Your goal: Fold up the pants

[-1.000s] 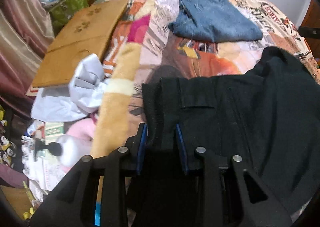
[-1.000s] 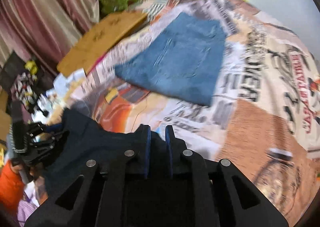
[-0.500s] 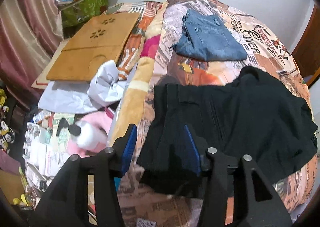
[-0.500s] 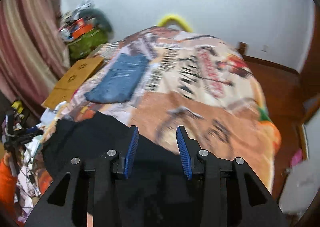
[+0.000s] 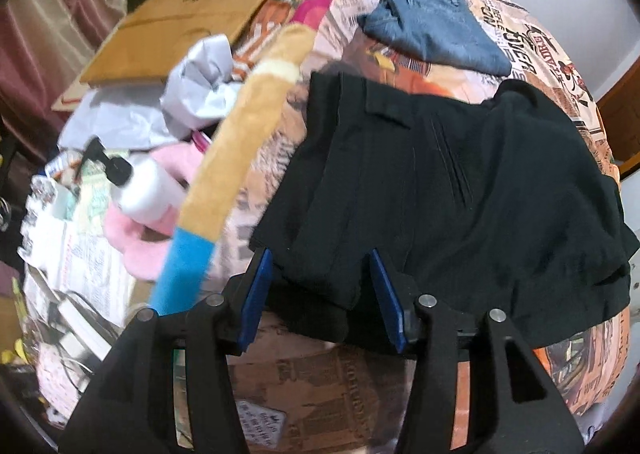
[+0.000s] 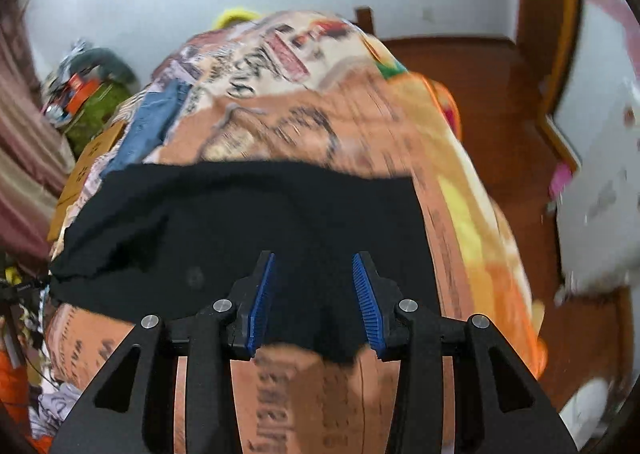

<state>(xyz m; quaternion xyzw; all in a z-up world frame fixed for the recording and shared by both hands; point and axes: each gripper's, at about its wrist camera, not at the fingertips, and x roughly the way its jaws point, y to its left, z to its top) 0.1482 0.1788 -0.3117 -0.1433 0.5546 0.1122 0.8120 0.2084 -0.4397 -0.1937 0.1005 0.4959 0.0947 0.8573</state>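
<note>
Black pants [image 5: 440, 193] lie folded on the printed bedspread [image 5: 320, 386], waistband and pocket flap toward the far side. My left gripper [image 5: 320, 274] is open and empty, its blue pads just above the near left edge of the pants. In the right wrist view the same black pants [image 6: 248, 230] lie flat across the bed. My right gripper [image 6: 314, 290] is open and empty, hovering over their near edge.
Folded blue jeans [image 5: 432, 25] lie farther up the bed. A wooden board [image 5: 188, 17], crumpled white paper [image 5: 200, 89], a white pump bottle [image 5: 140, 185] and pink cloth clutter the left side. A wooden floor [image 6: 520, 125] and door frame are to the right.
Both grippers let go of the black pants and opened, then pulled back toward the near bed edge. The pants now lie flat on the bedspread.
</note>
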